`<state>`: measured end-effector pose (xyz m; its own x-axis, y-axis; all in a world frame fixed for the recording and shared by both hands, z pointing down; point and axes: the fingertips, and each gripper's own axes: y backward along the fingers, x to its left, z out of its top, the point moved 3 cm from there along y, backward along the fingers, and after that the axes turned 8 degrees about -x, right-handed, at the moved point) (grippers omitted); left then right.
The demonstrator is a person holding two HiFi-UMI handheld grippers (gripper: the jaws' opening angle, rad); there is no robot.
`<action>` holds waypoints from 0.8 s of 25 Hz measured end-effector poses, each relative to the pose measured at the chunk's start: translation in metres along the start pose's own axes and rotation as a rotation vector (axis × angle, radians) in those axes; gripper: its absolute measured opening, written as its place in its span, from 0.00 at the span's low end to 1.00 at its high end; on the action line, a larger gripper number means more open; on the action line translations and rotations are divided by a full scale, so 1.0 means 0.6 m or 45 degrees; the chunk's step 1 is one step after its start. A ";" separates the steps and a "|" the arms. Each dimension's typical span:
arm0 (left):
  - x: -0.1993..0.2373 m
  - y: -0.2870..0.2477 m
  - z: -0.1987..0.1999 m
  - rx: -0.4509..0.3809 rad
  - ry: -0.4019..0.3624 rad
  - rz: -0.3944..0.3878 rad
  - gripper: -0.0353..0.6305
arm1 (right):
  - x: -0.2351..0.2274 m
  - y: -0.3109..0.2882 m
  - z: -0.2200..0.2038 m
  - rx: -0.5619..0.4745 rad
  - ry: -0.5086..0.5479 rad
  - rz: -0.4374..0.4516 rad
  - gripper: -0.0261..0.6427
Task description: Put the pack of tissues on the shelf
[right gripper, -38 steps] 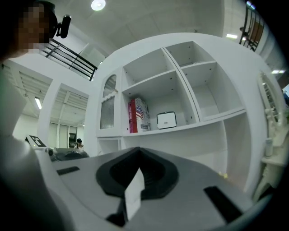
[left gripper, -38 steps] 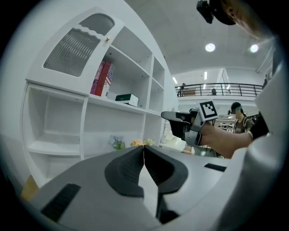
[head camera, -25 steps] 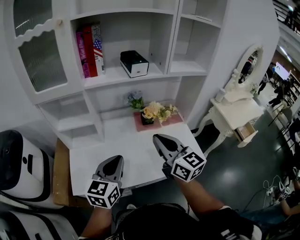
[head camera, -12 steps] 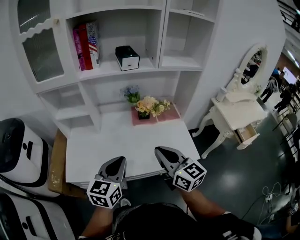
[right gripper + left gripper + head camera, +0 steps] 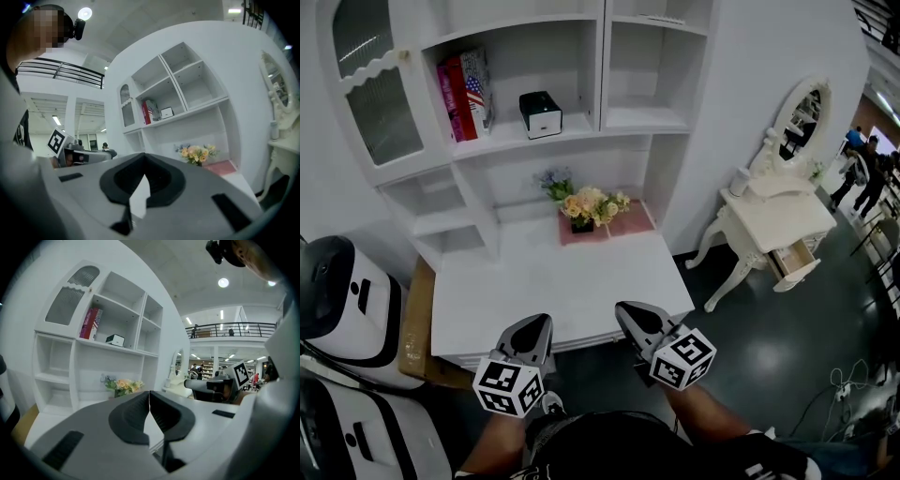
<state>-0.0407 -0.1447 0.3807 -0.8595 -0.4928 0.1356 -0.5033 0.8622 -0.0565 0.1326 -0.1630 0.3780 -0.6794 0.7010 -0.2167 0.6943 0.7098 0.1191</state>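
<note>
The pack of tissues [image 5: 541,113], a black and white box, stands on the white shelf [image 5: 581,133] to the right of some books [image 5: 461,84]. It also shows small in the left gripper view as the pack [image 5: 115,340] and in the right gripper view as the pack [image 5: 167,112]. My left gripper [image 5: 536,324] and right gripper [image 5: 629,310] hover at the front edge of the white desk [image 5: 553,281], far from the shelf. Both are shut with nothing in them; the left gripper [image 5: 149,400] and the right gripper [image 5: 143,161] each show jaws closed together.
A vase of flowers [image 5: 586,206] on a pink mat stands at the back of the desk. A white and black machine [image 5: 337,300] is at the left, beside a brown board. A white dressing table [image 5: 773,220] with a mirror stands to the right. People walk far off at right.
Both grippers have drawn back from over the desk to its front edge and a little lower. The shelf and desk now look farther away. The tissue pack has stayed on the shelf.
</note>
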 end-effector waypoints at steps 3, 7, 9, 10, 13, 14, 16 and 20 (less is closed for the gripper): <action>-0.021 0.003 -0.001 -0.009 -0.005 -0.009 0.08 | 0.006 0.018 0.000 -0.006 0.002 0.002 0.05; -0.043 0.010 -0.008 -0.012 -0.005 -0.010 0.08 | 0.019 0.042 -0.010 0.002 0.011 0.021 0.05; -0.051 0.015 -0.013 -0.011 -0.004 -0.005 0.08 | 0.023 0.052 -0.016 0.009 0.007 0.029 0.05; -0.055 0.018 -0.015 -0.011 -0.004 0.000 0.08 | 0.024 0.056 -0.019 0.015 0.003 0.034 0.05; -0.061 0.026 -0.020 -0.007 0.000 0.018 0.08 | 0.030 0.066 -0.026 0.031 0.000 0.051 0.05; -0.062 0.029 -0.021 -0.006 0.000 0.023 0.08 | 0.032 0.067 -0.028 0.035 0.000 0.055 0.05; -0.065 0.032 -0.020 -0.005 -0.002 0.028 0.08 | 0.033 0.069 -0.028 0.035 -0.001 0.062 0.05; -0.069 0.036 -0.018 -0.012 -0.017 0.036 0.08 | 0.034 0.070 -0.026 0.026 0.004 0.076 0.05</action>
<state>-0.0151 -0.1043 0.3845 -0.8746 -0.4696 0.1207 -0.4779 0.8769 -0.0511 0.1444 -0.1176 0.3935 -0.6372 0.7426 -0.2064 0.7385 0.6649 0.1122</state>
